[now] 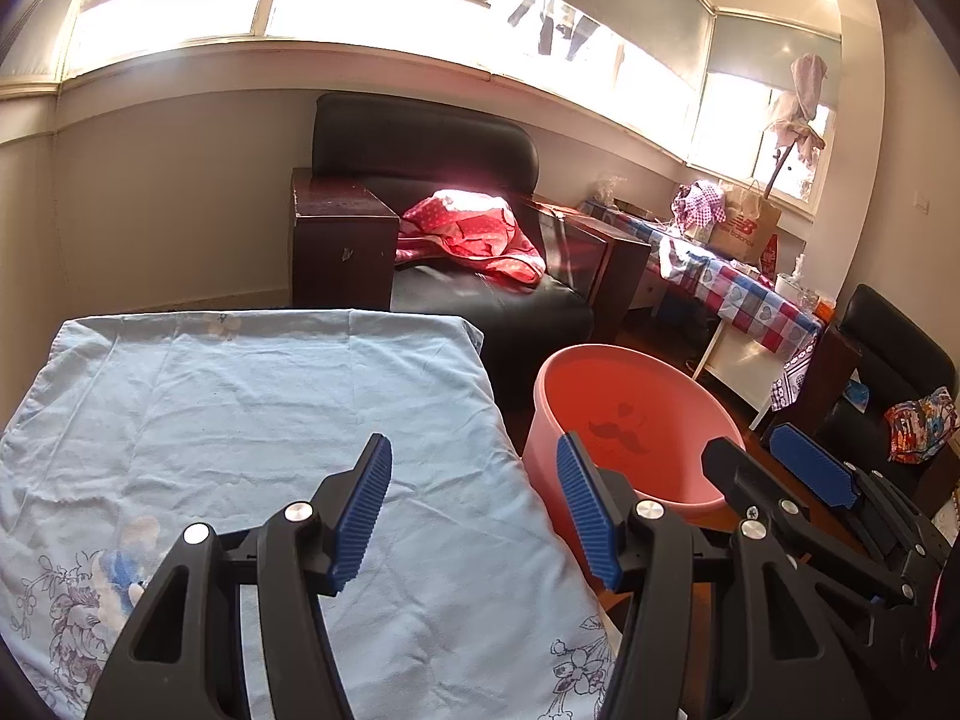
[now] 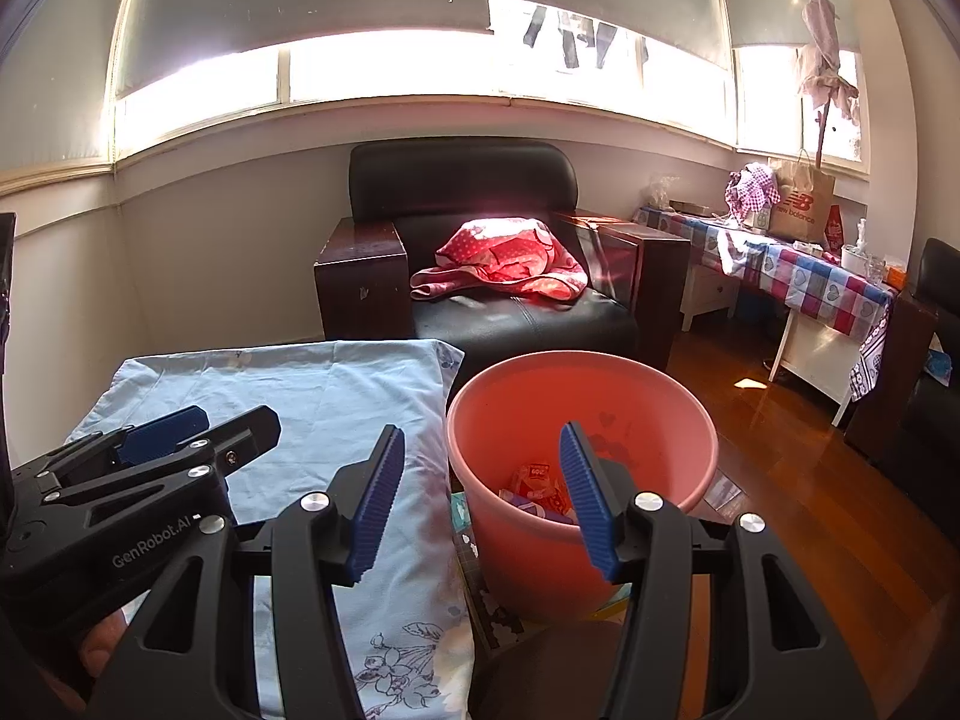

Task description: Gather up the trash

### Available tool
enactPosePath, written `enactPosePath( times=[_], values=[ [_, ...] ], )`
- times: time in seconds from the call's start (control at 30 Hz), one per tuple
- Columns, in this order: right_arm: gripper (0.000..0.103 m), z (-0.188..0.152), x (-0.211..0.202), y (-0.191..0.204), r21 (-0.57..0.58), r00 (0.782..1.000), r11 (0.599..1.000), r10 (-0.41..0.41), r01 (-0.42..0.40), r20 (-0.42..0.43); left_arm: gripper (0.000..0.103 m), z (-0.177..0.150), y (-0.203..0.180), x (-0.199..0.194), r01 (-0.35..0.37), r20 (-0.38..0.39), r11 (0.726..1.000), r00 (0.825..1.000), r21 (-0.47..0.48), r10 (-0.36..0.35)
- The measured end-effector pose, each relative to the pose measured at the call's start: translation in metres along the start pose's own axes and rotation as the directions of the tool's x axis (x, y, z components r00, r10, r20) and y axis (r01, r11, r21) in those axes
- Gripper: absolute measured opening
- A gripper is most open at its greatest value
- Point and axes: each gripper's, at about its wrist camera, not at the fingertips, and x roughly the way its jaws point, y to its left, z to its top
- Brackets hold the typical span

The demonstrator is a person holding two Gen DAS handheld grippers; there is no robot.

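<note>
Trash [image 2: 537, 489], the task's object, lies as a few red-and-white wrappers at the bottom of one pink bucket [image 2: 600, 546], at 6 o'clock of the right wrist view; the exact number of pieces cannot be told. One table under a pale blue floral cloth [image 1: 252, 420] fills the 8 o'clock sector of the left wrist view and shows no loose litter, so collection appears largely done. One black armchair [image 2: 468, 192] at 12 o'clock carries one red cloth [image 2: 510, 261]; a checked side table [image 2: 810, 282] stands at 3 o'clock. The bucket stands on the floor just beside the table edge, presumably so that litter can be dropped straight in. Two grippers are present. The left gripper [image 1: 474, 510] hovers over the table's edge, fingers apart, nothing between them. The right gripper [image 2: 480, 495] points at the bucket mouth, fingers likewise apart and empty.
</note>
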Motion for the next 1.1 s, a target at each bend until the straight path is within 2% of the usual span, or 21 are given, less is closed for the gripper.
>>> enactPosePath(
  times=[1.1],
  values=[
    [0.054,0.001,0.003,0.008,0.009,1.000,1.000,0.003,-0.003,-0.011,0.053,-0.007,0.013,-0.002,-0.008,-0.014,1.000,1.000,-0.017,0.008]
  ],
)
